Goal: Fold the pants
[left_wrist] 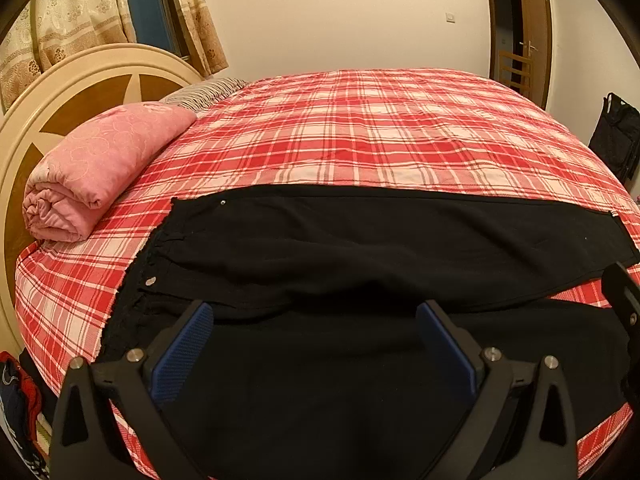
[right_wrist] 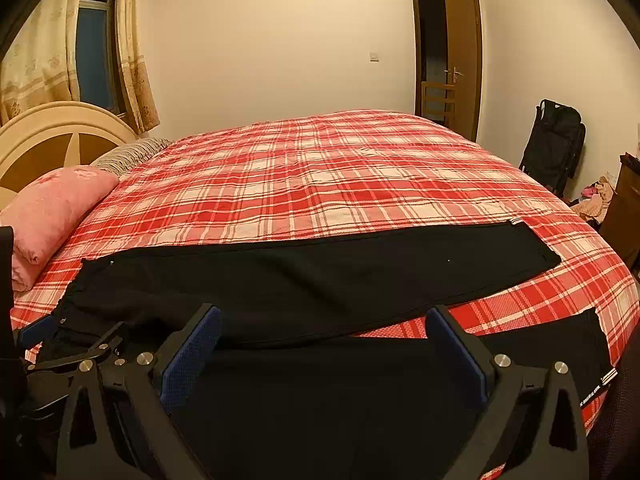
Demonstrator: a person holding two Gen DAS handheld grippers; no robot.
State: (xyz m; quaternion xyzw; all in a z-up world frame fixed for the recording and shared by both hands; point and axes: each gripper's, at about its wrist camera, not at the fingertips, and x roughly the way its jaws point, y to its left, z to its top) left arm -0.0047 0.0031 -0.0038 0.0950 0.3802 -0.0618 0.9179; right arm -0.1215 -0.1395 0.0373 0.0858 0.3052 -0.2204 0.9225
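Both tools stand wide with nothing pinched between their blue pads: the left tool (left_wrist: pixel 314 312) hovers over the near leg of the black pants (left_wrist: pixel 360 248), close to the waistband end, and the right tool (right_wrist: pixel 324 316) hovers over the same near leg further toward the cuffs. Spread flat across the near part of the bed (left_wrist: pixel 380 128), the pants have their gathered waistband at about 9 o'clock in the left wrist view and their two legs running toward 3 o'clock, the far leg straight and the near leg diverging from it, so that a wedge of red plaid cover shows between them at the cuff end. A rolled pink quilt (left_wrist: pixel 100 168) lies at 10 o'clock by the cream headboard (left_wrist: pixel 52 92), just apart from the waistband. An open brown door (right_wrist: pixel 460 56) stands at 1 o'clock beyond the bed.
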